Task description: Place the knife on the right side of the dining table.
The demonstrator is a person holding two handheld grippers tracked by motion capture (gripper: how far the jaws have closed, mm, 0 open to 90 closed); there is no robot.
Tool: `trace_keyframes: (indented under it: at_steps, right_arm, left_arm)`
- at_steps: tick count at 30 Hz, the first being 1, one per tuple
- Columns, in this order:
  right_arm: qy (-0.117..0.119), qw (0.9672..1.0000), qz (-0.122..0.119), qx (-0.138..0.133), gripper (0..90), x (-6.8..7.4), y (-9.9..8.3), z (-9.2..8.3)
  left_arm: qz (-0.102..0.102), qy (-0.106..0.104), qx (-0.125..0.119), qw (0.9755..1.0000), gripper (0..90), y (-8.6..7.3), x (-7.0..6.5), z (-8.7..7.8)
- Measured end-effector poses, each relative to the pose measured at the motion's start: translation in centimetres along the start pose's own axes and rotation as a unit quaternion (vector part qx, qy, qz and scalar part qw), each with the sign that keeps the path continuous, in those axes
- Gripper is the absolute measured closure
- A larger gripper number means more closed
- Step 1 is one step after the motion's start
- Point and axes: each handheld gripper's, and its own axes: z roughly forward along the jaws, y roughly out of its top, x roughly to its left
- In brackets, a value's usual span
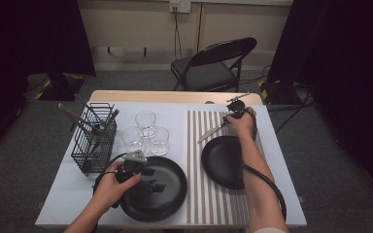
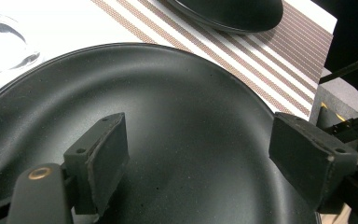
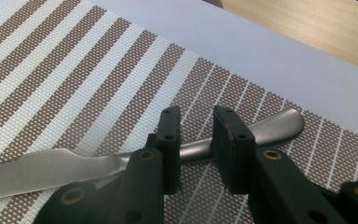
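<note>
A: Which are the largest items?

B: A wooden table [image 1: 126, 95] under a pale cloth, with a brown-and-white striped woven placemat [image 1: 209, 194] on its right half. On the cloth at the near left lies a large round matte black plate [image 1: 167, 194]; a smaller round black plate [image 1: 221, 162] lies on the placemat. A black folding chair [image 1: 213, 65] stands beyond the far edge.

A: And the mid-sized items?

B: A black wire cutlery basket [image 1: 94, 141] holding utensils stands at the left. Just beside it, three clear glass tumblers [image 1: 145, 131] are grouped close together.

A: Where is the left gripper [image 2: 196, 149]?

B: It hangs over the large black plate. In the left gripper view its jaws stand wide apart, with nothing between them but the plate's surface below.

A: And the right gripper [image 3: 196, 140]?

B: It is at the far end of the placemat, over a silver metal table knife [image 3: 51, 168]. The knife lies flat on the stripes, just beyond the smaller plate, blade toward the cloth. In the right gripper view the jaws stand narrow, one on each side of the handle. A small gap shows on both sides; whether the pads press the handle cannot be told.
</note>
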Motion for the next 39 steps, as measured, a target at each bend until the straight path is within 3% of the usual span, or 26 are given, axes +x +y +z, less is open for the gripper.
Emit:
trace_keyframes:
  at_steps: [9,21,25,30,39]
  right_arm:
    - [0.003,0.9999,0.012,0.002,75.4,0.1,-0.1,-0.3]
    - [0.008,1.0000,0.000,0.001,71.6,0.1,0.4,0.6]
    - [0.005,1.0000,-0.005,0.006,74.7,0.3,0.6,1.1]
    - [0.004,0.9998,0.010,0.016,79.7,0.3,0.4,0.8]
    - [0.004,0.9995,0.030,0.011,78.0,-0.2,-0.7,0.1]
  left_arm:
    - [0.002,0.001,0.001,1.0000,19.2,0.0,-0.1,-0.1]
    - [0.000,-0.004,0.004,1.0000,19.2,-0.1,0.2,0.1]
    - [-0.002,-0.002,0.001,1.0000,19.3,-0.2,0.2,0.0]
    - [-0.003,0.001,0.004,1.0000,19.3,-0.3,0.3,-0.1]
    - [0.001,0.002,0.004,1.0000,19.3,-0.3,0.2,-0.1]
